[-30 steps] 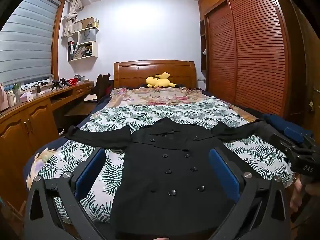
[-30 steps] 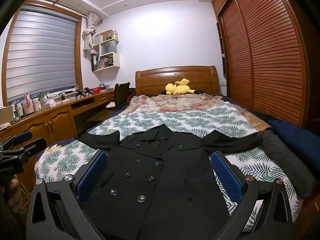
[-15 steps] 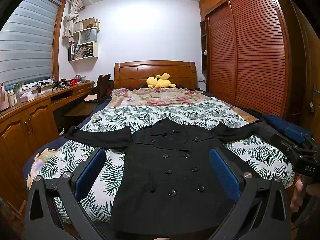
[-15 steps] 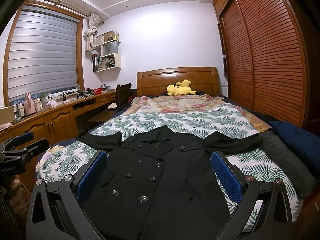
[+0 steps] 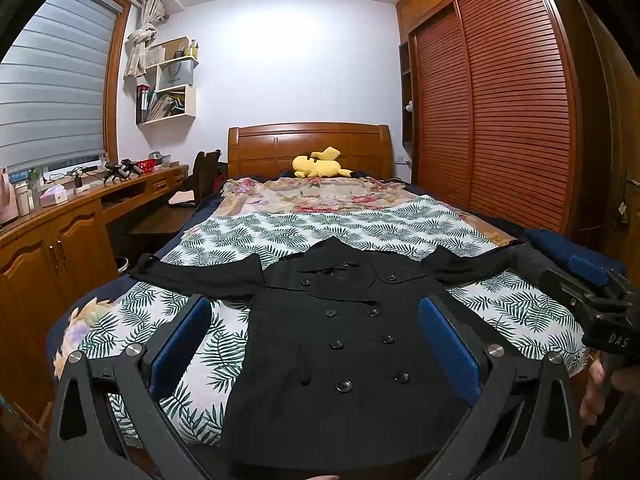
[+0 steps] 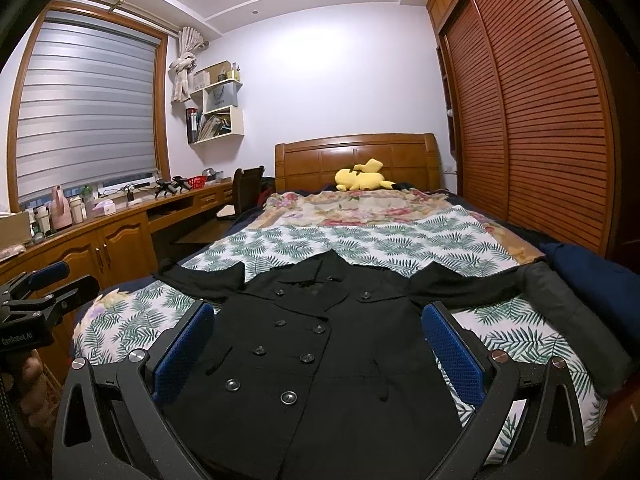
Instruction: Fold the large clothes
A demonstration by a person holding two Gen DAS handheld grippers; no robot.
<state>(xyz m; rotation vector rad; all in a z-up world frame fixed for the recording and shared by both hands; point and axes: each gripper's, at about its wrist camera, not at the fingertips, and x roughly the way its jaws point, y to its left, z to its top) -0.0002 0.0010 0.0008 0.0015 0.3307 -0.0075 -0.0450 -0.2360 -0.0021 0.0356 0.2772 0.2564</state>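
Coat: the black double-breasted coat with dark round buttons (image 5: 344, 344) lies flat, front up, across the foot of your bed, collar toward the headboard and hem toward you.
Sleeves: both spread sideways; the left sleeve (image 5: 200, 270) reaches the bed's left edge, and the right sleeve (image 6: 468, 284) runs out to a grey cuff near the right edge.
Bed: the coat rests on the white bedspread printed with green fern leaves (image 5: 320, 228); a floral cover lies beyond it.
Left gripper: your black two-finger gripper with blue pads (image 5: 314, 340) hovers above the coat's lower half, jaws wide apart, holding nothing; the pads (image 5: 180, 344) frame the button rows.
Right gripper: your matching gripper (image 6: 320, 348) hangs over the coat too, jaws equally wide, empty.
Contact: neither gripper touches the fabric.
Hands: your right hand (image 5: 596, 392) shows at the left view's right edge, gripping its handle.
Blue bundle: a folded navy blue cloth (image 6: 592, 276) sits at the bed's right edge, just beside the grey cuff.
Plush: a yellow plush toy (image 5: 320, 164) lies by the wooden headboard (image 5: 308, 140), well apart from the coat.
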